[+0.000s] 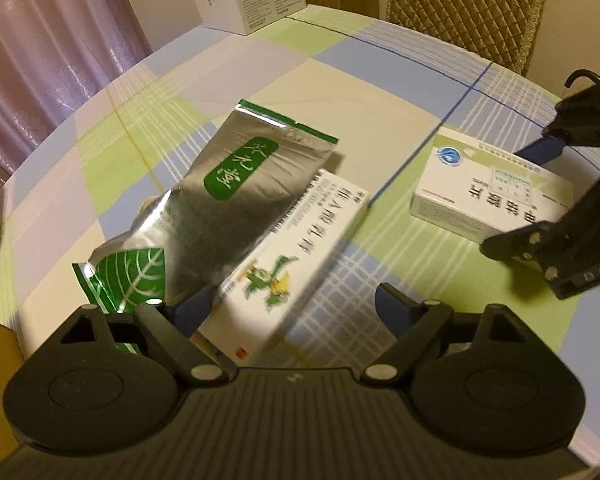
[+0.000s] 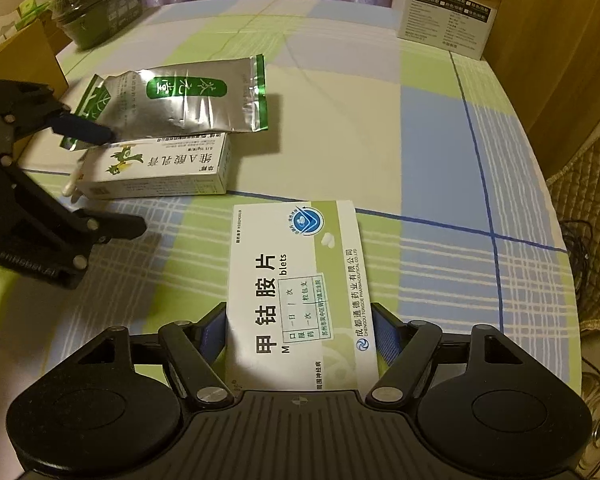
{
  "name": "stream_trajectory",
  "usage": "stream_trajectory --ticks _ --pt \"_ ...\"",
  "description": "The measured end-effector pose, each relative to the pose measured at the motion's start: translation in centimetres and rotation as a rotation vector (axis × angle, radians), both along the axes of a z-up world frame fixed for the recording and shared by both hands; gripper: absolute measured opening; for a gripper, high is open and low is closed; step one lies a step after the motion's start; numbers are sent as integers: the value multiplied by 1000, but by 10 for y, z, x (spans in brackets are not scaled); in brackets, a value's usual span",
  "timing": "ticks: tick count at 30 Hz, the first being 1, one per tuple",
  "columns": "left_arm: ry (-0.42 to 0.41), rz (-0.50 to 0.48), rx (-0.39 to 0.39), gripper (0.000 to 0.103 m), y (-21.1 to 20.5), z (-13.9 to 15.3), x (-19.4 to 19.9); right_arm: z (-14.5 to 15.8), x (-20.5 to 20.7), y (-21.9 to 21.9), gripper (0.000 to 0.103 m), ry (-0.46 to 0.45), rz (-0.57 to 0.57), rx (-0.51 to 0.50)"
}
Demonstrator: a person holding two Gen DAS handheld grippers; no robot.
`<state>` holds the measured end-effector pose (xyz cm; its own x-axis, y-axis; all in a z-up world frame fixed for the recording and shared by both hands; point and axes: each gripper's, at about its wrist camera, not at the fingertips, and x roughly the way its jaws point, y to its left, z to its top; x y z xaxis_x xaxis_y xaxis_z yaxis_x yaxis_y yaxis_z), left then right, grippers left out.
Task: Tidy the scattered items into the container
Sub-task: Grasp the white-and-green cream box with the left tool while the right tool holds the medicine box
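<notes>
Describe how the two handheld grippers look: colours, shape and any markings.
Both the left gripper and the right gripper have matte black bodies with ribbed tops, two round side housings, silver pivot pins and blue finger pads. White lettering runs along the left gripper's side, partly blurred. No sleeves or cables are visible.

The left gripper [image 1: 292, 308] has a black plastic body with fine ribs across the middle and a round smooth disc on each side. Two black link arms with silver screws carry the blue fingers [image 1: 194, 306]. The right gripper [image 2: 300, 332] has the same black ribbed body, round discs, silver screws and blue pads [image 2: 386, 336]. At the left of the right wrist view, pale lettering stands on the left gripper's black frame.
</notes>
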<state>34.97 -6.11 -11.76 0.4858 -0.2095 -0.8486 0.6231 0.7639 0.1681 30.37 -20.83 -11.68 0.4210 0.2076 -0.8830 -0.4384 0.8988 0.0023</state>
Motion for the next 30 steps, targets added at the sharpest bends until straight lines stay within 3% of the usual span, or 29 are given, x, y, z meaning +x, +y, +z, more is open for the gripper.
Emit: stream_trajectory --ticks 3,8,9,11,12,21,23,30 --pt "49 10 1 87 3 -7 8 0 1 -1 76 1 -6 4" --pt "117 39 -65 86 9 -10 3 1 3 0 76 5 -11 11" --pt "133 30 -72 84 8 -10 -1 1 3 0 76 8 -12 16" --pt "173 23 -90 69 7 -8 -7 1 4 -1 76 14 -13 25" --pt "187 24 -96 68 6 -6 -10 2 4 -1 76 15 -14 28" --pt "163 119 -133 67 -8 -3 11 2 5 -2 76 11 -18 35" --pt "169 130 -124 38 -10 -6 13 1 5 -2 76 8 -20 35" --pt "205 168 -114 34 0 0 -24 3 6 -1 75 22 -35 69"
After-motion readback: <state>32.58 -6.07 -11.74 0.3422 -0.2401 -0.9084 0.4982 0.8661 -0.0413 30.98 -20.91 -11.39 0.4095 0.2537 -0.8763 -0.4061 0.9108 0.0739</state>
